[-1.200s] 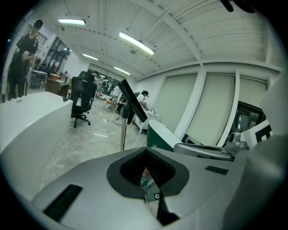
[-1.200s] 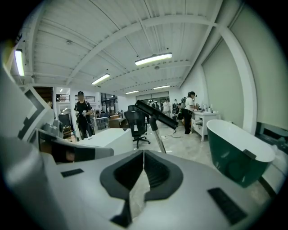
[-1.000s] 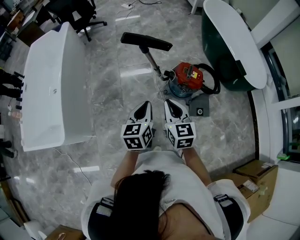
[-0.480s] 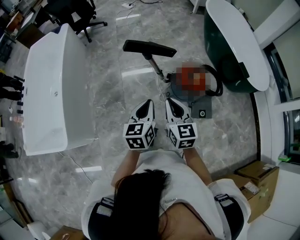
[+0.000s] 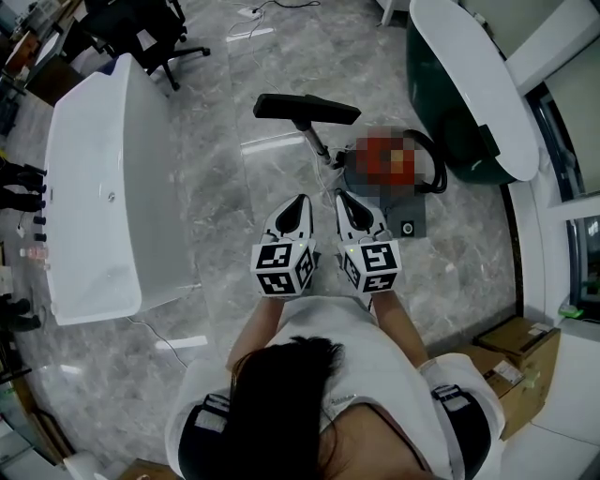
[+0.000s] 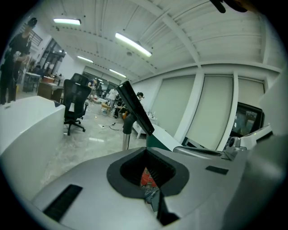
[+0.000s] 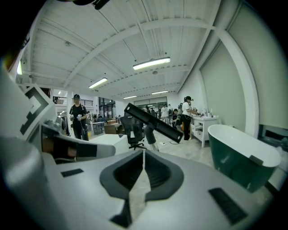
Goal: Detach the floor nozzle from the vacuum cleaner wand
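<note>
A black floor nozzle (image 5: 307, 108) sits on the end of a metal wand (image 5: 316, 143) that slopes back to a red canister vacuum (image 5: 386, 159) on the marble floor. Both grippers are held side by side above the floor, short of the wand. My left gripper (image 5: 299, 200) is shut with nothing in it. My right gripper (image 5: 343, 197) is shut and empty too. In the left gripper view the nozzle (image 6: 135, 109) rises ahead of the closed jaws. In the right gripper view the nozzle (image 7: 153, 122) stands straight ahead.
A white bathtub (image 5: 94, 187) runs along the left and a dark green bathtub (image 5: 469, 89) stands at the right. A black hose (image 5: 433, 161) loops beside the canister, with a grey box (image 5: 407, 217) near it. An office chair (image 5: 141, 28) is at the back left; cardboard boxes (image 5: 514, 347) lie right.
Both grippers have moved forward toward the vacuum together, still shut. The nozzle and canister now lie nearer to them in the head view.
</note>
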Demonstrator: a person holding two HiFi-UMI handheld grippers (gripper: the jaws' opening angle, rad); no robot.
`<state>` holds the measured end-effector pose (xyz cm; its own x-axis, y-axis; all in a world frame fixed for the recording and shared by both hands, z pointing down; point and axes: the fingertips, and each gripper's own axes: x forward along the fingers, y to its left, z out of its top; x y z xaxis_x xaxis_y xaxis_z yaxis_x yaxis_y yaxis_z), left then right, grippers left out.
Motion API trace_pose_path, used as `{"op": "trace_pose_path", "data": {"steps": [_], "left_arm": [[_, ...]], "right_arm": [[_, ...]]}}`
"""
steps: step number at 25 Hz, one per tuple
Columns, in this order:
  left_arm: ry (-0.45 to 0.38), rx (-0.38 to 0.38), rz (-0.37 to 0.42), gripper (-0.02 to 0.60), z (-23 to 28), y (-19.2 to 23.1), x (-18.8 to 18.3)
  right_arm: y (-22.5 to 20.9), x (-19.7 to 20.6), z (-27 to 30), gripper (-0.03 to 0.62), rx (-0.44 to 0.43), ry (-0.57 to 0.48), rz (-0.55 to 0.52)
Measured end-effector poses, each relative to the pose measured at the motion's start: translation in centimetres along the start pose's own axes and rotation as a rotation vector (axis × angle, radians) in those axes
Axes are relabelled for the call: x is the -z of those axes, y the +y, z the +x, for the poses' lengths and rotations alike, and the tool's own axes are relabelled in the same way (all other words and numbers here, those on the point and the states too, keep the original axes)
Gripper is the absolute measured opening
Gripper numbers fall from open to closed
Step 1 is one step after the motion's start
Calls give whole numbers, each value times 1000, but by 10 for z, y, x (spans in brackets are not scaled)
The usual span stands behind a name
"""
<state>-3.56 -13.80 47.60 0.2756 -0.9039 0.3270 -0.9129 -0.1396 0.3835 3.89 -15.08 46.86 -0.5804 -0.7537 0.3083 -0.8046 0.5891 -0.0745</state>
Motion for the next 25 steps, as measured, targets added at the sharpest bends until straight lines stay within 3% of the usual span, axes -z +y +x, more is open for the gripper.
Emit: {"op": "trace_pose_path", "data": {"steps": [25], "left_arm": [[30, 70, 48, 3, 41, 54, -26]], "right_arm": [[2, -14, 63, 18, 103, 16, -55]]}}
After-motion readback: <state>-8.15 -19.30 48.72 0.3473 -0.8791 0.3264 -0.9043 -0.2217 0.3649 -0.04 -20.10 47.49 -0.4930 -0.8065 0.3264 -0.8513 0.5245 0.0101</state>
